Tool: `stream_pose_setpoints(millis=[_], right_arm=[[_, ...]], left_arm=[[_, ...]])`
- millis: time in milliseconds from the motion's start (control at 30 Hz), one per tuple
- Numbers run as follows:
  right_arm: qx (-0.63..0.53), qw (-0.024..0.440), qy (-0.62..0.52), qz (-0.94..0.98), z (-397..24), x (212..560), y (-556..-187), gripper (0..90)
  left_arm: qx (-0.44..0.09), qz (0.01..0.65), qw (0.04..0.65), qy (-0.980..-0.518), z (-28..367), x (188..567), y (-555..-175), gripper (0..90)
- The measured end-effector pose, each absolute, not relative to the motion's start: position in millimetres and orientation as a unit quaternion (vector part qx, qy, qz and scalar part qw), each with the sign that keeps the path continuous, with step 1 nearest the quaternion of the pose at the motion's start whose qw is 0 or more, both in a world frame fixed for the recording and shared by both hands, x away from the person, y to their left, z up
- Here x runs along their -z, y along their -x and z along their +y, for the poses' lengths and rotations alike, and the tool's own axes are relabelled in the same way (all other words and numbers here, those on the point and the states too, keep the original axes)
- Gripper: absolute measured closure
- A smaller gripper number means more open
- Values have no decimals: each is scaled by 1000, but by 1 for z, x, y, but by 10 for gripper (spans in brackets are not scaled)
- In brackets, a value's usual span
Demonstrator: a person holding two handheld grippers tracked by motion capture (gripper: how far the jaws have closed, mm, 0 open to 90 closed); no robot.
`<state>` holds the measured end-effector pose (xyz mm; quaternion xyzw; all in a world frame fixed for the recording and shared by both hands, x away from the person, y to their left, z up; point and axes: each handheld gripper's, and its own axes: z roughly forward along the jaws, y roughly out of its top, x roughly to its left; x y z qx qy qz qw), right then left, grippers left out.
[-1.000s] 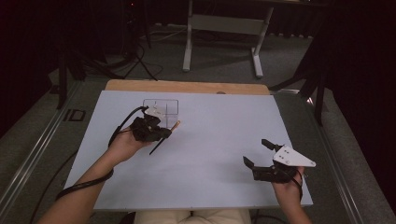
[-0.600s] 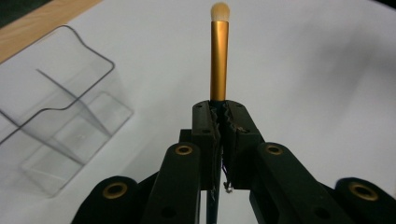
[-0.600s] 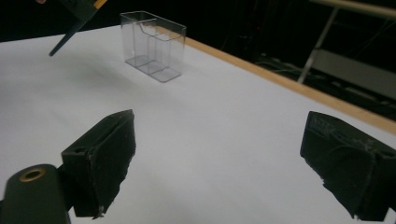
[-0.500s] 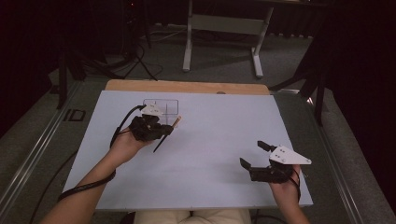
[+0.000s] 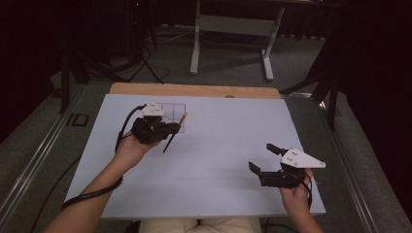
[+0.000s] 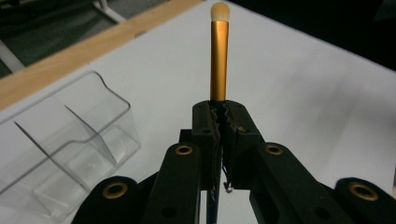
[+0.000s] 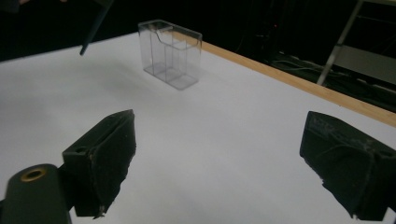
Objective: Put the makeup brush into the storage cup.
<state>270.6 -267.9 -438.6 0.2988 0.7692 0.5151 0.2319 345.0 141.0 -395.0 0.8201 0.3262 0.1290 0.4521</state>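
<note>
Movement since a second ago is small: the right hand-held gripper [image 5: 265, 160] has drifted a little lower and toward the person over the white bench [image 5: 228, 131], while the left hand-held gripper [image 5: 170, 127] sits close to where it was, beside the clear organiser [image 5: 176, 112], with the brush tilted much as before.

That left hand-held gripper [image 6: 220, 119] is clamped on a makeup brush [image 6: 218, 51], its jaws pressed together around the handle. In the left gripper view the gold ferrule and pale bristle tip rise past the jaws; in the high view the dark handle end slants down toward the person, above the bench surface.

Right hand-held gripper [image 7: 224, 158]: jaws wide apart, nothing between them, held above bare bench near the person's right side.

The clear organiser [image 7: 170, 53] stands upright near the far wooden edge [image 5: 194, 90] of the bench. Thin partitions split it into several compartments, and they look empty in both gripper views.
</note>
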Motion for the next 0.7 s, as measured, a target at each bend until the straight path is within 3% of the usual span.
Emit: stream_pose_setpoints(millis=[367,400,700], right_arm=[[-517,231,-303,766,-252,420,-273,108],[-515,253,-308,759,-245,417,-274,108],[-529,220,-291,766,-218,411,-280,109]], left_arm=[[-134,317,484,-804,132,389,-342,848],[-136,316,487,-803,131,389,-341,848],[-136,319,518,-782,123,388,-344,848]])
